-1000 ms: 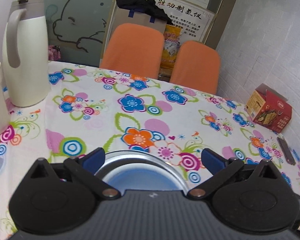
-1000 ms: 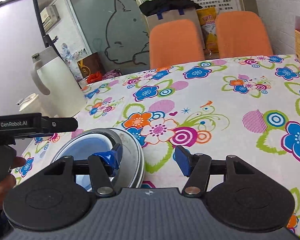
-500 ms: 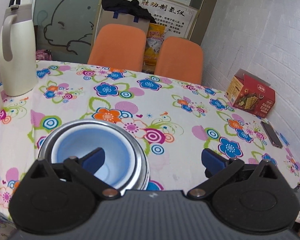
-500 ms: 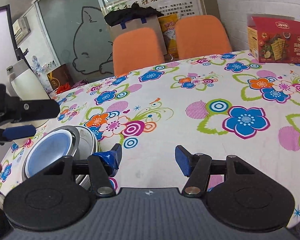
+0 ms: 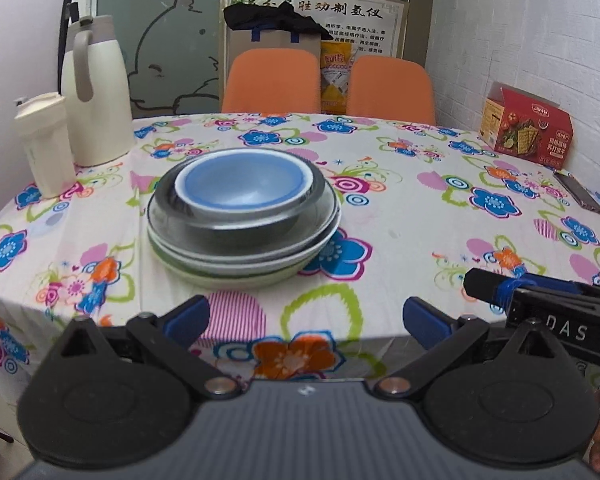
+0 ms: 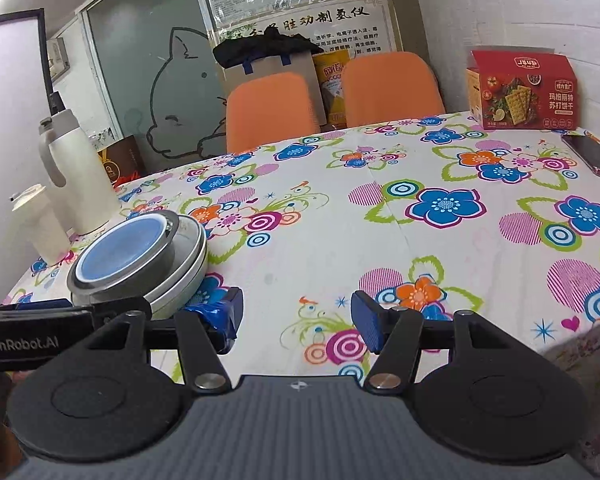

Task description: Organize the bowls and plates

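A blue bowl (image 5: pixel 242 184) sits inside a dark metal bowl (image 5: pixel 236 228), and both rest on stacked white plates (image 5: pixel 240 268) with green rims on the flowered tablecloth (image 5: pixel 400 208). My left gripper (image 5: pixel 306 318) hangs open over the near table edge, short of the stack, with nothing between its fingers. In the right wrist view the same stack (image 6: pixel 140 256) lies at the left. My right gripper (image 6: pixel 298 320) is open and empty, to the right of the stack. One right finger (image 5: pixel 484 286) shows at the lower right of the left wrist view.
A cream jug (image 5: pixel 96 92) and a cream tumbler (image 5: pixel 44 144) stand at the back left. A red cracker box (image 5: pixel 526 128) and a phone (image 5: pixel 578 192) lie at the right by the wall. Two orange chairs (image 5: pixel 274 80) stand behind the table.
Both grippers have drawn back from the stack toward the near table edge. The left jaws, earlier around the bowl, now stand away from it. The stack stays put.
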A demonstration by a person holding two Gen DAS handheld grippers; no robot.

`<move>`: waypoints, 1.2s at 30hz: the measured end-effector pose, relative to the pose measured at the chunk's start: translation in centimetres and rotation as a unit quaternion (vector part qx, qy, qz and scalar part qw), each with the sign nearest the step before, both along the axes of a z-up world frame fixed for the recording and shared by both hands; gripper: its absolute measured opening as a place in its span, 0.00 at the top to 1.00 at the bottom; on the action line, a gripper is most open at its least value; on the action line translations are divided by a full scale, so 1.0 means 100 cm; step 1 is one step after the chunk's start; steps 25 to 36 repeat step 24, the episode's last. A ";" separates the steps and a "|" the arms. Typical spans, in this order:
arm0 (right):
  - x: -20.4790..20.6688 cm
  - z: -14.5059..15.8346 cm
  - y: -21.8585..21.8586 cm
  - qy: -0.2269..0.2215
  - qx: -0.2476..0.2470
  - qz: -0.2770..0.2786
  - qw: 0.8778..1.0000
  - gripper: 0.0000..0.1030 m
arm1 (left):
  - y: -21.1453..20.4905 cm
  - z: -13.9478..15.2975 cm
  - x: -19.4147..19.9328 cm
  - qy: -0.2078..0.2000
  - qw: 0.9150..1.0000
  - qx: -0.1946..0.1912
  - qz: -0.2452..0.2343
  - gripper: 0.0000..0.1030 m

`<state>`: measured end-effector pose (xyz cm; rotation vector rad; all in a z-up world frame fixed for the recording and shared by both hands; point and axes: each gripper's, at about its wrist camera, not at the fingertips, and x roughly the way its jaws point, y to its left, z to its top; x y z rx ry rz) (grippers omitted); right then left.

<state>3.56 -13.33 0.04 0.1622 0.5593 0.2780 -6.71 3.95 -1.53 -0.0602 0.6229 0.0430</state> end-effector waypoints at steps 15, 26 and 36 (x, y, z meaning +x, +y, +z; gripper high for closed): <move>-0.051 -0.022 0.011 -0.005 -0.037 0.015 0.999 0.55 | 0.008 -0.019 -0.037 0.013 1.000 -0.020 0.004 0.00; -0.058 -0.025 0.008 -0.004 -0.031 0.015 0.999 0.55 | 0.009 -0.022 -0.038 0.021 0.999 -0.035 0.000 0.01; -0.058 -0.025 0.008 -0.004 -0.031 0.015 0.999 0.55 | 0.009 -0.022 -0.038 0.021 0.999 -0.035 0.000 0.01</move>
